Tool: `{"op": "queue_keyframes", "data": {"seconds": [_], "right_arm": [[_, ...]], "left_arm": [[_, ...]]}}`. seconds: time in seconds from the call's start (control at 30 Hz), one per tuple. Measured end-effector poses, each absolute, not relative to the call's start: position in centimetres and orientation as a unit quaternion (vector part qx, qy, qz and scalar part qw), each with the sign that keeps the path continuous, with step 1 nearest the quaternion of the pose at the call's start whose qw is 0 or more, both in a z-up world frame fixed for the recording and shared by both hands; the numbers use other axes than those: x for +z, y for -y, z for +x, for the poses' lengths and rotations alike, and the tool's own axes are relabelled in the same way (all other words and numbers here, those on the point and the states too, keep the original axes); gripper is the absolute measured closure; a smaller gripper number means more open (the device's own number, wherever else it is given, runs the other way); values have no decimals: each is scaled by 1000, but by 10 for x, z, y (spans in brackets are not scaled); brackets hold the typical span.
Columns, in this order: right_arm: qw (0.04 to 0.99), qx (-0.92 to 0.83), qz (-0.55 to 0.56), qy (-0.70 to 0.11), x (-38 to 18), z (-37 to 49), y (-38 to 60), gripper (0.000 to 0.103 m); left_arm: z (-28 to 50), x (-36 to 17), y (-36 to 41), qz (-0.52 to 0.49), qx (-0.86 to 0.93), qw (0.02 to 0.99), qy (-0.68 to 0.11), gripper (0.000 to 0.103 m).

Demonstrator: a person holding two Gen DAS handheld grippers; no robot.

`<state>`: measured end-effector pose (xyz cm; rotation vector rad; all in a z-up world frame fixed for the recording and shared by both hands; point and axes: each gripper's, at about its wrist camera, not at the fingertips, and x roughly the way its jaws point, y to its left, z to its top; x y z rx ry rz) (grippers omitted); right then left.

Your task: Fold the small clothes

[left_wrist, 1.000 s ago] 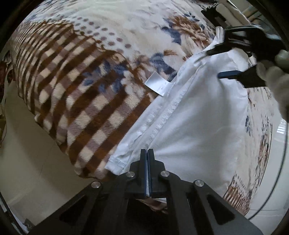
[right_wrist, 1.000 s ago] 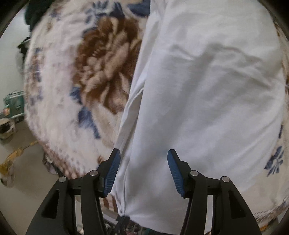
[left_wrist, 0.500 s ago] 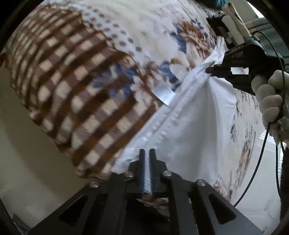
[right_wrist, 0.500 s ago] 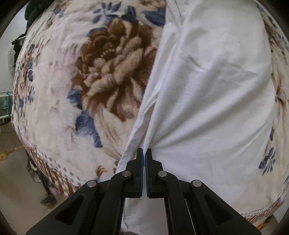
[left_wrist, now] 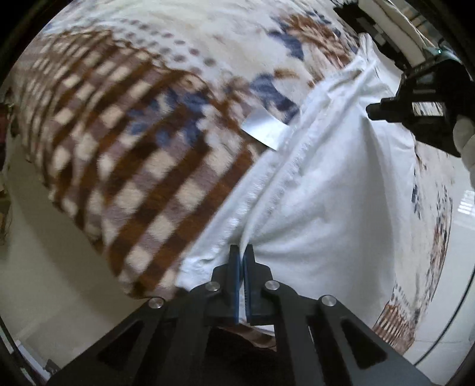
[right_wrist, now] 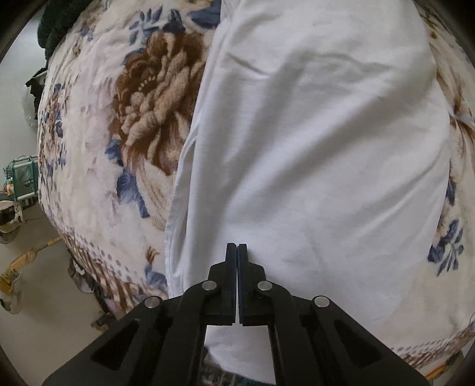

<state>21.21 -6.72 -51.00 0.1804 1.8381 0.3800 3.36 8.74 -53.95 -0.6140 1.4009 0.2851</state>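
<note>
A white garment (left_wrist: 320,190) lies on a floral and checked blanket (left_wrist: 124,142). My left gripper (left_wrist: 242,252) is shut on the garment's near edge, and the cloth puckers at its tips. A white tag (left_wrist: 264,130) sticks out from the garment's left side. My right gripper (left_wrist: 377,111) shows at the far right of the left wrist view, at the garment's far end. In the right wrist view the right gripper (right_wrist: 237,248) is shut on the white garment (right_wrist: 320,142) near its left hem.
The blanket (right_wrist: 98,166) covers a bed with pale floor (left_wrist: 47,273) beyond its edge. Clutter stands on the floor at the left (right_wrist: 20,178). Dark items (left_wrist: 374,26) lie at the bed's far end.
My right gripper has closed from open onto the garment's edge. Both grippers have lifted and pulled the cloth taut, and the views have shifted over the bed.
</note>
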Motion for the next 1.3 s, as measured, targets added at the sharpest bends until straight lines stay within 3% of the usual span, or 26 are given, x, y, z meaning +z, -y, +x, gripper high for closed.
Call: {"op": "queue_keyframes", "data": {"seconds": [0.2,0.23,0.3,0.33,0.37,0.4,0.43,0.47,0.5,0.53,0.57,0.87,1.03,1.1,1.13,1.17,1.2,1.27,1.3], "right_arm": [[563,215,95,-793,-505,204,57,102],[555,216,103,-797,-504,203,62,98],[542,227,128,-799,-496,203,79,82],[545,228,135,-796,-488,205,92,63],[552,227,138,-791,-481,207,105,52],[564,227,142,-781,-470,210,123,50],[573,226,143,-775,-463,213,135,48],[587,221,142,-766,-453,219,153,48],[597,215,143,-759,-447,226,168,48],[607,210,146,-753,-443,233,183,47],[617,203,150,-745,-439,240,196,47],[678,114,223,-691,-459,375,275,47],[693,80,249,-671,-494,456,282,47],[688,76,261,-673,-511,480,280,47],[683,74,267,-676,-520,488,276,47],[677,77,272,-679,-529,497,274,48],[678,80,270,-679,-534,501,270,53],[696,79,245,-670,-534,509,264,95],[703,77,236,-667,-534,509,261,95]], "left_arm": [[34,-532,-89,-263,123,703,-649,102],[35,-527,-91,-261,118,702,-652,100],[48,-511,-94,-263,122,695,-658,99],[54,-500,-97,-277,120,692,-656,99],[58,-492,-99,-284,121,693,-652,96],[66,-478,-102,-293,119,700,-641,93],[77,-466,-104,-298,116,709,-628,83],[90,-458,-107,-301,112,717,-618,64],[104,-451,-110,-306,105,726,-606,52],[122,-445,-112,-314,97,737,-591,42],[148,-440,-113,-322,81,749,-574,42],[418,-477,-89,-242,-38,796,-554,42],[506,-521,-69,-190,-85,784,-585,45],[521,-533,-60,-172,-113,781,-589,91],[528,-538,-57,-158,-118,778,-597,99],[532,-540,-56,-157,-127,777,-597,99],[537,-540,-57,-154,-133,778,-594,99],[544,-540,-60,-143,-144,779,-593,99],[546,-542,-61,-142,-150,778,-594,99]]}}
